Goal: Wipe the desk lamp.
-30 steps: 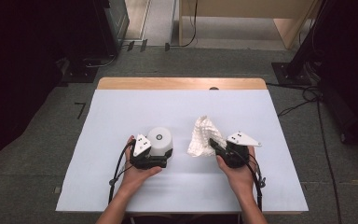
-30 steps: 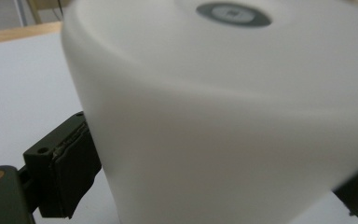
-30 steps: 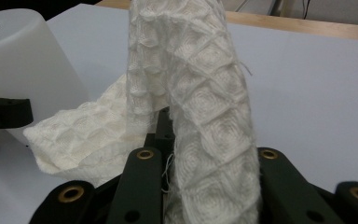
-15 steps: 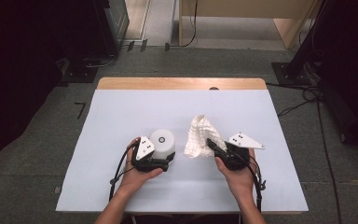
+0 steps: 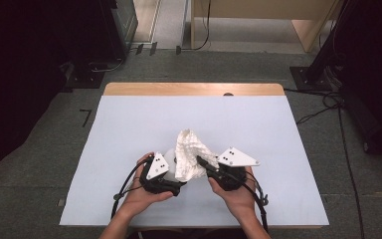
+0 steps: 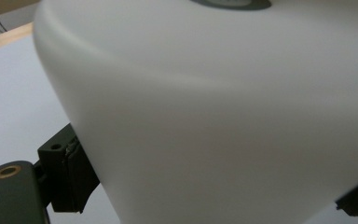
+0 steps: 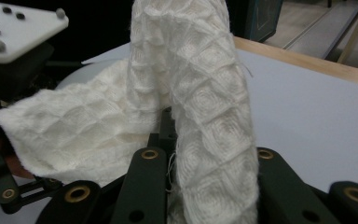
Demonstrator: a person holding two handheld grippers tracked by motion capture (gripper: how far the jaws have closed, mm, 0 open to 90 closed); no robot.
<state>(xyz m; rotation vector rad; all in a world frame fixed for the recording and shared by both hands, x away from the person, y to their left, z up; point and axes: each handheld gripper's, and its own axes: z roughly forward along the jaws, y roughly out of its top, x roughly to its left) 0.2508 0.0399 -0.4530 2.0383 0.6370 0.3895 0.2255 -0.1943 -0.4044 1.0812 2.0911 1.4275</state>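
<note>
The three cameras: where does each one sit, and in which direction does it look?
High view: above the person's side, looking forward and down on the table; forearms and hands enter below.
Left gripper view: on the left hand-held gripper, facing the white round object between its jaws.
Right gripper view: on the right hand-held gripper, facing its pinched white cloth.
Shared: the cloth.

Worktop [image 5: 129, 129] far half and both sides open; cloth [image 5: 189, 154] and white dome [image 5: 170, 155] crowd gap between tongs.

Both hands are low near the table edge; left gripper [image 5: 171, 183] jaws have just closed around something, right gripper [image 5: 202, 163] jaws are pinched tight
</note>
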